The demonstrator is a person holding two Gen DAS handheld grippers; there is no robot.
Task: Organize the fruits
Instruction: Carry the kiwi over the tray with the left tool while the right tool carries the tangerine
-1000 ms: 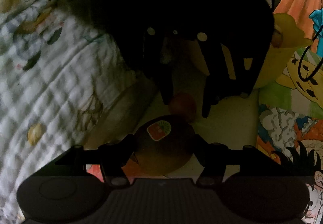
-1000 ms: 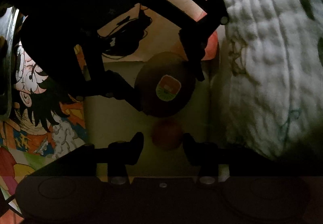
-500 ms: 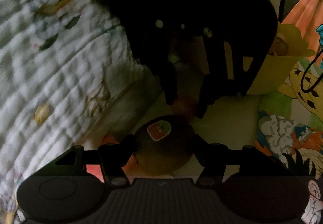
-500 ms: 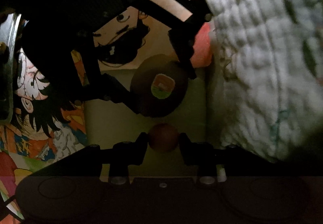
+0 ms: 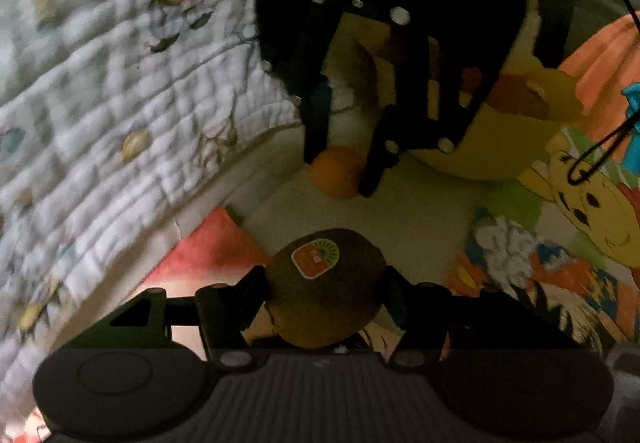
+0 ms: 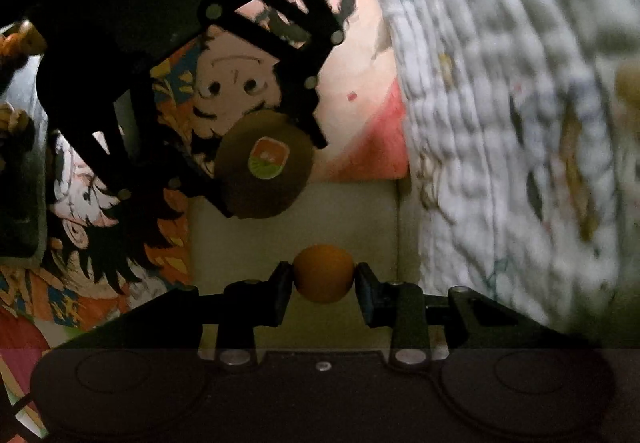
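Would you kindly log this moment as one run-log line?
left tongs: shut on brown stickered kiwi | right tongs: shut on small round orange fruit | surface: cartoon-print sheet | beside: white quilted blanket

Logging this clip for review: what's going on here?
Fruit sorting, mid-pickup. The left hand-held gripper is shut on a brown kiwi with a sticker, and the right hand-held gripper is shut on a small orange fruit. Both are above a cartoon-print sheet, beside a white quilt.

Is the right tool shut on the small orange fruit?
Yes. The right tool is shut on the small orange fruit: both pads touch its sides.
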